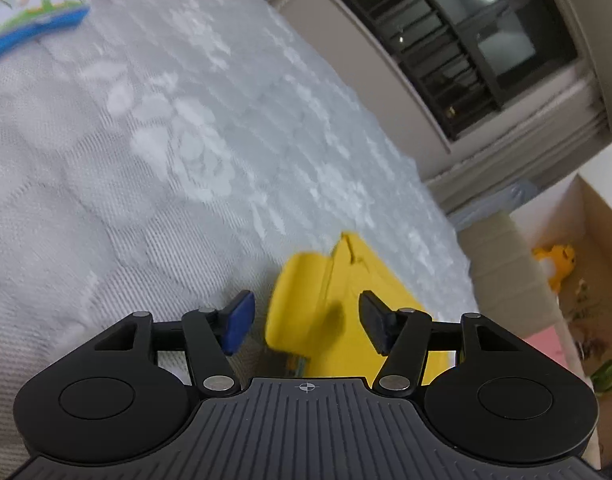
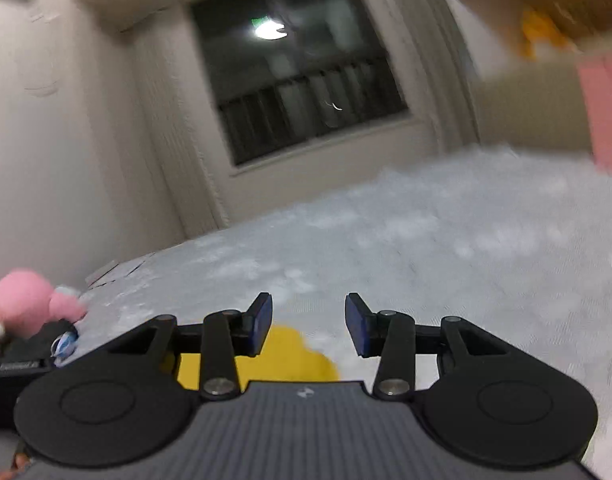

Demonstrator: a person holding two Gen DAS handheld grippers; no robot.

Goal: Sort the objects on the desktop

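1. Two fingers of my left tongs [image 1: 302, 322] stand spread, with nothing pinched. A yellow case [image 1: 306, 304] lies on the white quilted cover [image 1: 146, 160] right ahead of them, its rounded end in the gap between the pads but touching neither. I judge I hold them wide so they can straddle it. A patterned box with a blue rim [image 1: 30, 8] sits well apart at the far left; a cardboard box [image 1: 593, 280] with a yellow toy [image 1: 557, 264] stands off the cover's right edge, perhaps the sorting place.

2. My right tongs [image 2: 307, 326] are also spread and empty, raised and aimed towards the dark window [image 2: 298, 64], so they stay clear. A yellow patch [image 2: 282, 352] shows below the left finger, and a pink plush toy [image 2: 26, 300] lies at the left edge. Blur hides how far the sorting has got.
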